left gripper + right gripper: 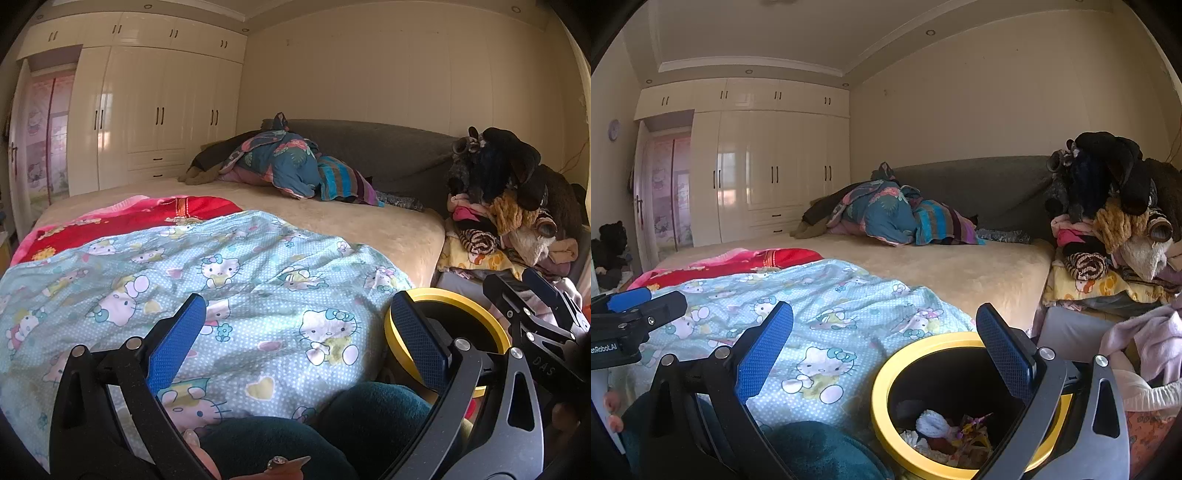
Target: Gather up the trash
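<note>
Though yellow-rimmed, bin [882, 387] of trash [945, 432].

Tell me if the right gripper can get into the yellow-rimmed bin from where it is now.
Probably yes. The right gripper hangs open and empty just above the yellow-rimmed bin, whose mouth is uncovered, with trash lying at the bottom. Nothing sits between them; the left gripper is well off to the side.

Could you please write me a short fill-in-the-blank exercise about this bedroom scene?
1. The trash bin has a ____ rim.
2. Both the left tongs and right tongs are ____.
3. The blue cartoon-cat quilt lies on the ____.
4. Inside the bin lies ____.

Missing words: yellow; open; bed; trash
</note>
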{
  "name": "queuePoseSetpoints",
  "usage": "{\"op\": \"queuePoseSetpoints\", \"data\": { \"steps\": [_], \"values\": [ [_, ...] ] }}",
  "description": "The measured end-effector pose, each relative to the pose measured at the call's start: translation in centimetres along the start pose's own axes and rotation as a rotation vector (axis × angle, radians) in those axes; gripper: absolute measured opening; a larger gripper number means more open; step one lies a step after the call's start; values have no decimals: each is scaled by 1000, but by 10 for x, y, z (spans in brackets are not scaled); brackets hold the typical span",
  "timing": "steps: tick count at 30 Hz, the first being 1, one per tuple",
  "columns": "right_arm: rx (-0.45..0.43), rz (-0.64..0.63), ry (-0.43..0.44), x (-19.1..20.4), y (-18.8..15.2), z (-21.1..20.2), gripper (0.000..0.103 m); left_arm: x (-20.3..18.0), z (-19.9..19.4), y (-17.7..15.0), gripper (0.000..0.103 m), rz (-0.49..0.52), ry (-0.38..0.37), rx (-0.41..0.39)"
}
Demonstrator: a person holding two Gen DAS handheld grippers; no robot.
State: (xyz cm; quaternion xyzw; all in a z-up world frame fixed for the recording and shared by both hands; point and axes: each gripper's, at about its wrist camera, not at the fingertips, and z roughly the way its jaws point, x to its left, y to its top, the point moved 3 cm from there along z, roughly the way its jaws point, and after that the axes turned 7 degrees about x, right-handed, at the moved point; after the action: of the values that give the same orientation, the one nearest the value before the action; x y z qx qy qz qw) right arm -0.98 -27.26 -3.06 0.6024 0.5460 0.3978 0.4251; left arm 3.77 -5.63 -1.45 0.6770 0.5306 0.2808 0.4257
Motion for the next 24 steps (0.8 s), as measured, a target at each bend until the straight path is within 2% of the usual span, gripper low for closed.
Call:
{"op": "queuePoseSetpoints", "data": {
  "steps": [24],
  "values": [
    [18, 9, 0, 5, -6, 3, 97, 1, 0, 0, 92, 2, -3, -2]
  ]
}}
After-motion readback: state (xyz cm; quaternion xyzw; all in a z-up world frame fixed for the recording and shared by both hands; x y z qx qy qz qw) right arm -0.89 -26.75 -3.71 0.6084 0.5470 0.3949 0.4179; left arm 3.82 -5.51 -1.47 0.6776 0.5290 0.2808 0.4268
